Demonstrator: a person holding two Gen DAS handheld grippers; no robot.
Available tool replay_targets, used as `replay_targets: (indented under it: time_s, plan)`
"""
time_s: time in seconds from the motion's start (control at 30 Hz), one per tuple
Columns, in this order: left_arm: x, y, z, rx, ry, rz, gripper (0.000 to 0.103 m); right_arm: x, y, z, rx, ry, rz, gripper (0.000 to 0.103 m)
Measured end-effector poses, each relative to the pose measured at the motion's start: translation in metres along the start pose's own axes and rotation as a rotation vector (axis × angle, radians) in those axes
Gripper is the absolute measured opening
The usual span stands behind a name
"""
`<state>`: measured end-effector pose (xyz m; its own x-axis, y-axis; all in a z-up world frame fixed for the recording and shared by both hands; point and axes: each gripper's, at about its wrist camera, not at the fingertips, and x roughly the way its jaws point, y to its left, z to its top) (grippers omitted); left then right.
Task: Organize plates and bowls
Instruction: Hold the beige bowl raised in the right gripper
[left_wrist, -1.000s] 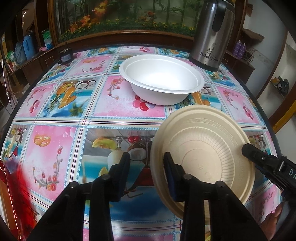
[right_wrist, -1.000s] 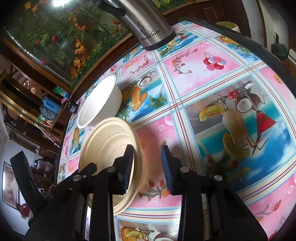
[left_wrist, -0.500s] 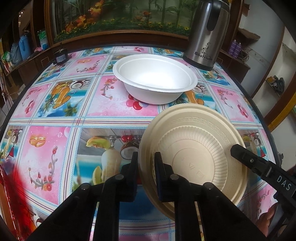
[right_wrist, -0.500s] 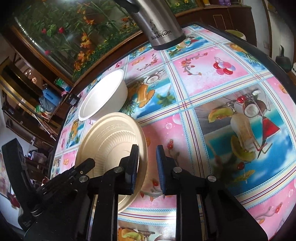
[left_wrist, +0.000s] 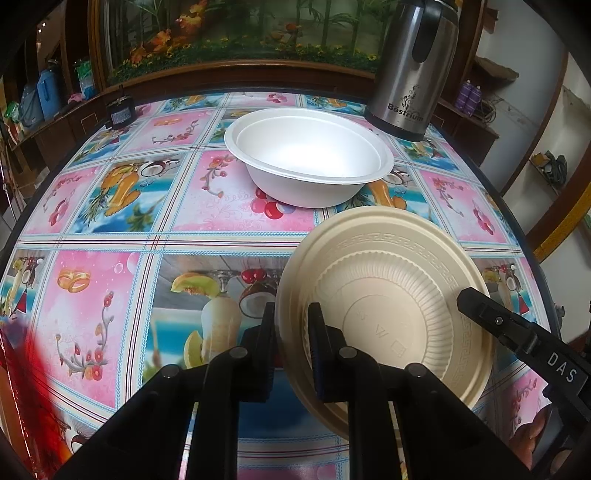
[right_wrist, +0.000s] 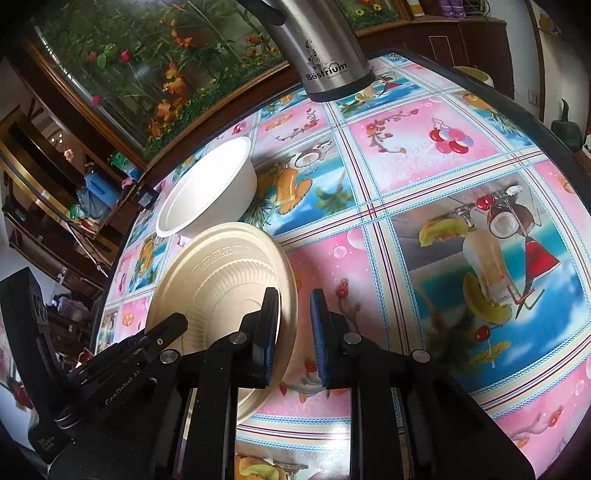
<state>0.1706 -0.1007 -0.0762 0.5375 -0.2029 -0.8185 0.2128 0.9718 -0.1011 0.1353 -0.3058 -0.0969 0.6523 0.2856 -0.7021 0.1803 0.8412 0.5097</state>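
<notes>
I've got both grippers on the same cream plate (left_wrist: 388, 306), one on each side of its rim. L gripper (left_wrist: 292, 325) is nearly shut, pads pinching the plate's left rim edge; its jaws have just been closing w/ the rim between them. R gripper (right_wrist: 294, 325) sits on the opposite rim: in the right wrist view the rim runs between its fingers (right_wrist: 269, 325), left pad against the plate's inner face, right pad showing a small gap, so I read it as closed on the rim but can't fully confirm contact on that side.

Key relation: the white bowl (left_wrist: 308, 157) lies straight ahead of the plate, farther from me, near but not touching it, by the steel flask (left_wrist: 413, 66). Plate is tilted, near edge low toward the tablecloth (left_wrist: 110, 288); can't tell if it touches. Neither hand is clearly nearer the bowl.

Plate looks thin, moulded, ribbed well, key pattern on the rim, likely light and a bit flexy. Bowl looks like two nested, judging by the doubled rim.
</notes>
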Motion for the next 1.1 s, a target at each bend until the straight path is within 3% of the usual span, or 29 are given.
replay_targets:
  time_s: [0.63, 0.9, 1.1]
  plan:
    - [0.001, 0.0, 0.0, -0.005, 0.004, -0.001, 0.015, 0.001, 0.003, -0.002, 0.0, -0.004, 0.007, 0.016]
    - [0.004, -0.001, -0.001, 0.004, 0.0, 0.017, 0.015, 0.011, 0.001, -0.004, 0.043, 0.061, 0.053, 0.017]
    - [0.004, 0.001, -0.001, -0.003, 0.004, 0.012, 0.015, 0.015, -0.006, -0.003, 0.099, 0.087, 0.095, 0.024]
